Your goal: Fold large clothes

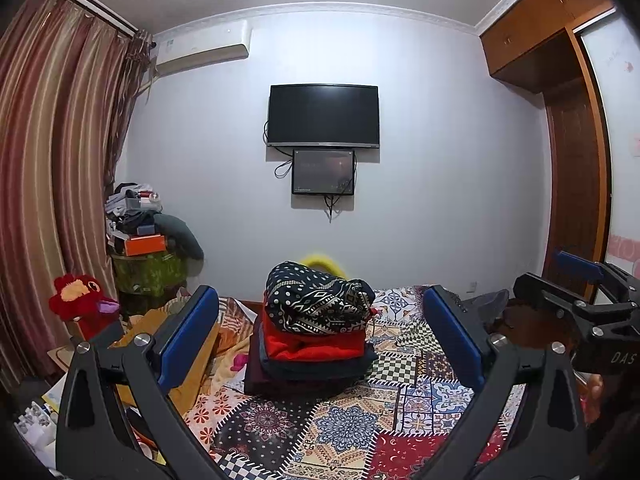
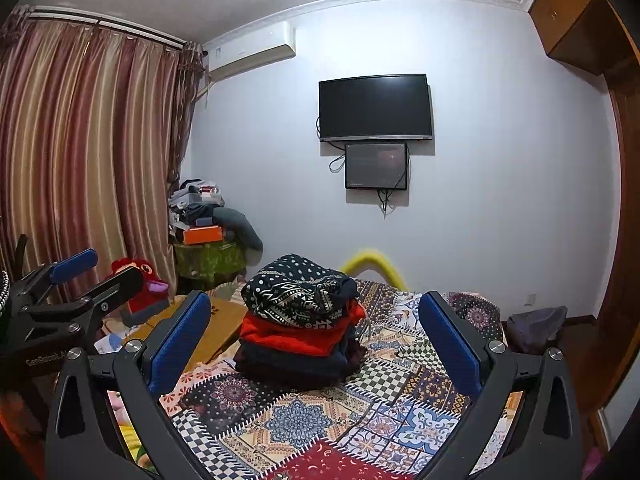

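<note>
A stack of folded clothes (image 1: 312,340) sits on the patterned bedspread (image 1: 360,420): a black-and-white patterned garment (image 1: 316,300) on top, a red one (image 1: 316,344) under it, dark ones below. The stack also shows in the right wrist view (image 2: 298,320). My left gripper (image 1: 320,336) is open and empty, held above the bed, short of the stack. My right gripper (image 2: 316,340) is open and empty too, at about the same height. Each gripper shows at the edge of the other's view: the right one (image 1: 576,280), the left one (image 2: 96,272).
A red plush toy (image 1: 80,300) and a cluttered green-covered stand (image 1: 148,268) are left of the bed. A TV (image 1: 323,116) hangs on the far wall. Curtains (image 1: 52,160) cover the left side. A wooden wardrobe (image 1: 572,160) stands at right. A yellow ring (image 2: 376,264) is behind the bed.
</note>
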The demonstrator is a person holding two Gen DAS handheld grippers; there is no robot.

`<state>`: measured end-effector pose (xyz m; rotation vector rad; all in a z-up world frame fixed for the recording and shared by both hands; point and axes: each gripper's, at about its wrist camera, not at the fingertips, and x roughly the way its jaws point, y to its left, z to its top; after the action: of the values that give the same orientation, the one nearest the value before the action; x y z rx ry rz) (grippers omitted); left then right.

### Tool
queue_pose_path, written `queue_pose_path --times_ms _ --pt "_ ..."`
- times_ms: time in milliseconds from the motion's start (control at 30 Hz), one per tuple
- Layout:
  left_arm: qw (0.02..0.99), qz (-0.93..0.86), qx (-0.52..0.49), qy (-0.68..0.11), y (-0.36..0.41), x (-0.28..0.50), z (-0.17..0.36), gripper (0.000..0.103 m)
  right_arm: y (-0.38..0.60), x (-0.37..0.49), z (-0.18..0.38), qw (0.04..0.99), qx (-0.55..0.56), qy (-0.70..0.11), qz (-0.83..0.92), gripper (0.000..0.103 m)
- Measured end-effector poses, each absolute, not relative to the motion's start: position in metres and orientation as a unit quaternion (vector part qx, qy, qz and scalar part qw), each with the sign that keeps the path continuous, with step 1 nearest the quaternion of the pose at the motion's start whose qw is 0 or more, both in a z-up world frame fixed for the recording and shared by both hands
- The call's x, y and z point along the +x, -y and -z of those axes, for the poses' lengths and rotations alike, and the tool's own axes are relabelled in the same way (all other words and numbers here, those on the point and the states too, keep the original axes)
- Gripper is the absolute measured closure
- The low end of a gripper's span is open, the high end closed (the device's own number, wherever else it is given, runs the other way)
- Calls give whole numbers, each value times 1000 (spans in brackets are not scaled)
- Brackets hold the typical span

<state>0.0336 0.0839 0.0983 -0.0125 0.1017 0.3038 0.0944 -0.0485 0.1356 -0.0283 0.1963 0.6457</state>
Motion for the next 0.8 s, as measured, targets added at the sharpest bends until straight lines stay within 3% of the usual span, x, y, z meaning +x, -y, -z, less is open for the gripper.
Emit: queue_pose_path --times_ms 800 --pt "989 -131 -22 -65 -92 41 -90 0 48 96 -135 943 -22 -111 -314 0"
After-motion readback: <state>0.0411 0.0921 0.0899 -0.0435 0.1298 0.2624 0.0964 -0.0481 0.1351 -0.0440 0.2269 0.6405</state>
